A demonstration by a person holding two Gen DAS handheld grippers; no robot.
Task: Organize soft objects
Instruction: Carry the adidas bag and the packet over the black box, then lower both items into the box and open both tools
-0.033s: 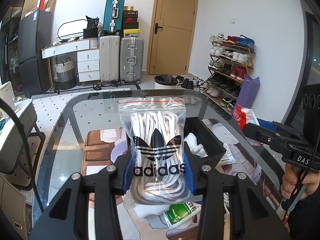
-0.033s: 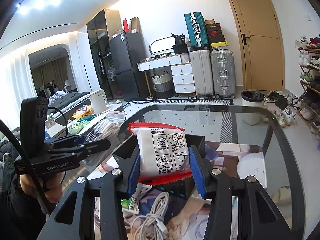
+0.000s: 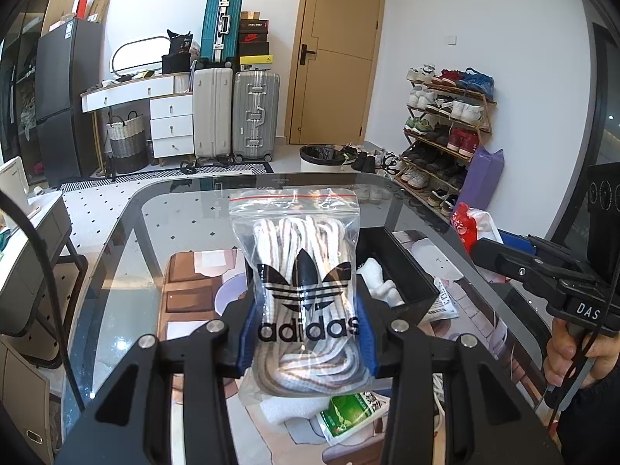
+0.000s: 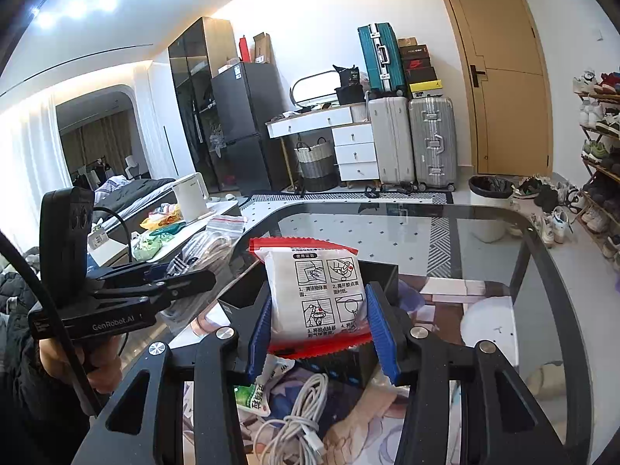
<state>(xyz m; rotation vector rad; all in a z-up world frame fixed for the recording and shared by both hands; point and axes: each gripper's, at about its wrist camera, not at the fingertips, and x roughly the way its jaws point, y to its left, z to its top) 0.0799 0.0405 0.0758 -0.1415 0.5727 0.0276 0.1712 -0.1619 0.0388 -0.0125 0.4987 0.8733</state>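
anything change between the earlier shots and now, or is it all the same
Nothing visibly changed. The left gripper is still shut on the clear zip bag of white laces with the black adidas logo, and the right gripper is still shut on the white, red-edged packet printed with instruction pictures, both above the black open box on the glass table.

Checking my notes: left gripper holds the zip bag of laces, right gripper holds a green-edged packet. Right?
Not quite. The right wrist view shows the right gripper shut on a red-edged packet, not green-edged. The left gripper does hold the zip bag of laces.
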